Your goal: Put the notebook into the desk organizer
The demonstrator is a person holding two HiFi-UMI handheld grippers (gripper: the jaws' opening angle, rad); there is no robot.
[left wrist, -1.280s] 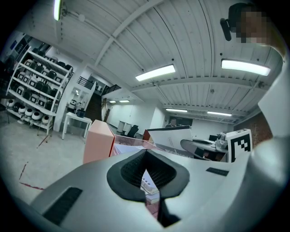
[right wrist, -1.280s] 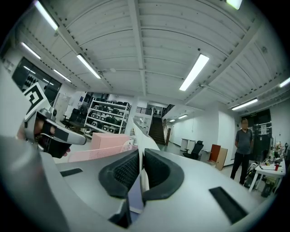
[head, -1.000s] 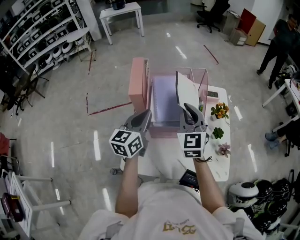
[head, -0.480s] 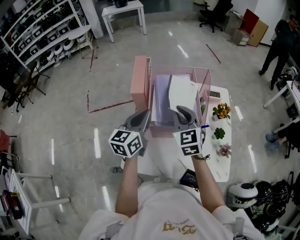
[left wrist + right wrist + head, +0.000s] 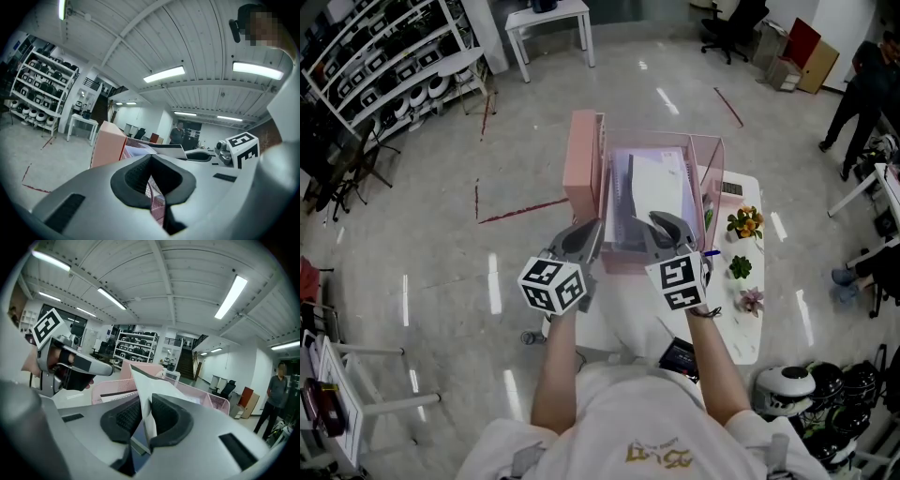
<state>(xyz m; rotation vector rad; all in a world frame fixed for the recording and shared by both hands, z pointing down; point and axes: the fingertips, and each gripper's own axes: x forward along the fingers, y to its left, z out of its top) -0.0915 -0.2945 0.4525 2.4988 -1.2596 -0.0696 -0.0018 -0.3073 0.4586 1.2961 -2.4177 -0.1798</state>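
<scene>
The pink mesh desk organizer (image 5: 581,173) stands on the far part of the white table (image 5: 741,323). A white-covered notebook (image 5: 661,187) leans inside its middle compartment, in front of paper filed there. My right gripper (image 5: 661,223) is at the organizer's near edge. Its jaws are opening, and the notebook (image 5: 145,390) still stands between them, resting against one pad with a gap to the other. My left gripper (image 5: 586,234) hovers beside it on the left, shut and empty. In the left gripper view the organizer's tall pink wall (image 5: 108,147) rises just beyond the jaws.
Three small potted plants (image 5: 739,223) line the table's right side, and a dark flat device (image 5: 678,356) lies near its front. Helmets (image 5: 787,384) sit on the floor at the lower right. Shelving (image 5: 384,66) is far left, and a person (image 5: 862,84) stands far right.
The notebook went from upright above the organizer to leaning down inside it. My right gripper shifted a little left and lower with it. The left gripper stayed put.
</scene>
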